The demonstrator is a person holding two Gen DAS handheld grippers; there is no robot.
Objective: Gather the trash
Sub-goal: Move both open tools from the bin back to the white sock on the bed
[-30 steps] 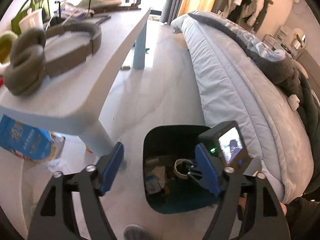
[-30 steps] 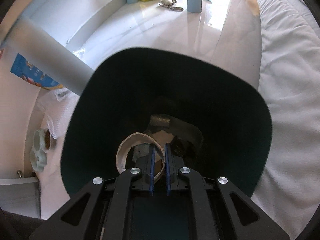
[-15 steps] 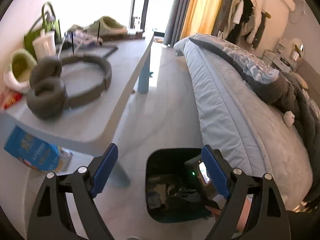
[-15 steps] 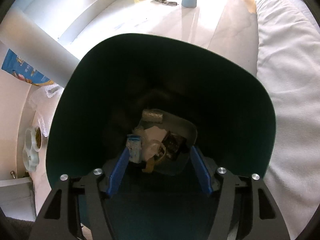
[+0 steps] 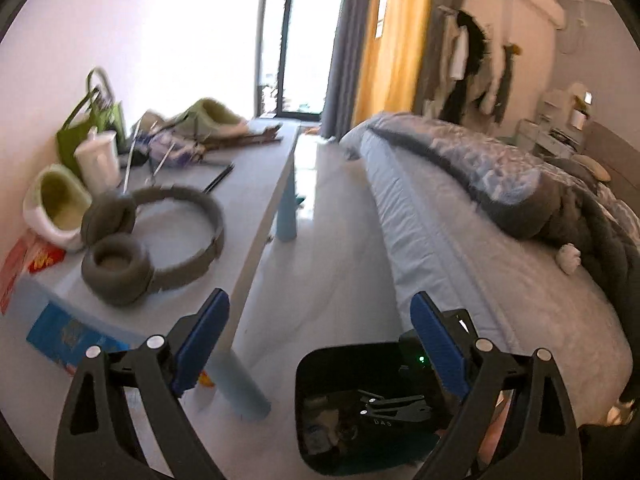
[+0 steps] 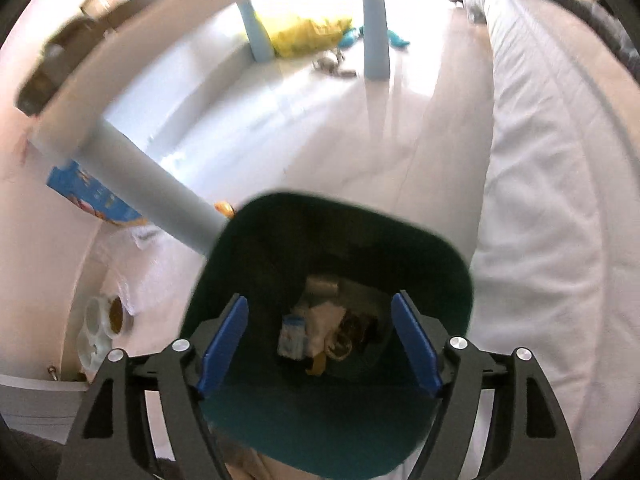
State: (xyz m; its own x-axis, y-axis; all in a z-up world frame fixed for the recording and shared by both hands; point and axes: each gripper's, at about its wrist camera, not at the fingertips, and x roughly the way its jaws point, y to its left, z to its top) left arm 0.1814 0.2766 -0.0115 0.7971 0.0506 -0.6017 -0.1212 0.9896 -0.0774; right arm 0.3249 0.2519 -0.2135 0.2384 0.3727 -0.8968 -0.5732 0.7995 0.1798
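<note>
Between my right gripper [image 6: 320, 344] jaws nothing is held; they are opening, blue pads [image 6: 224, 340] spread either side of my view down into the bin [image 6: 436, 276], and they touch none of what lies there; my left gripper [image 5: 320, 344] jaws are opening too, wide apart and bare, with floor and the bin's rim [image 5: 320, 356] showing past them.

Directly below, at the bottom of the bin, sits the trash [image 6: 324, 332]: a small blue-and-white packet, crumpled pale paper, a loop of something tan, dark scraps; I judge all of it light, soft and crushable, nothing brittle, so a pinch anywhere on a fold or edge would hold it, though thin wrappers may slip off smooth pads.

Outward from the bin, the bed [image 6: 552, 200] lies close on one side and a table leg [image 6: 160, 204] comes down just beside the other; a blue bag [image 6: 92, 196] rests on the floor beside that leg, and a yellow bag [image 6: 304, 34] lies further off under the table; if either counts as trash, I would take it by a crimped edge, since I expect a puffy, slippery film; on the table [image 5: 256, 216], headphones [image 5: 152, 240], a cup [image 5: 98, 160] and slippers [image 5: 56, 208] look like keepers.
</note>
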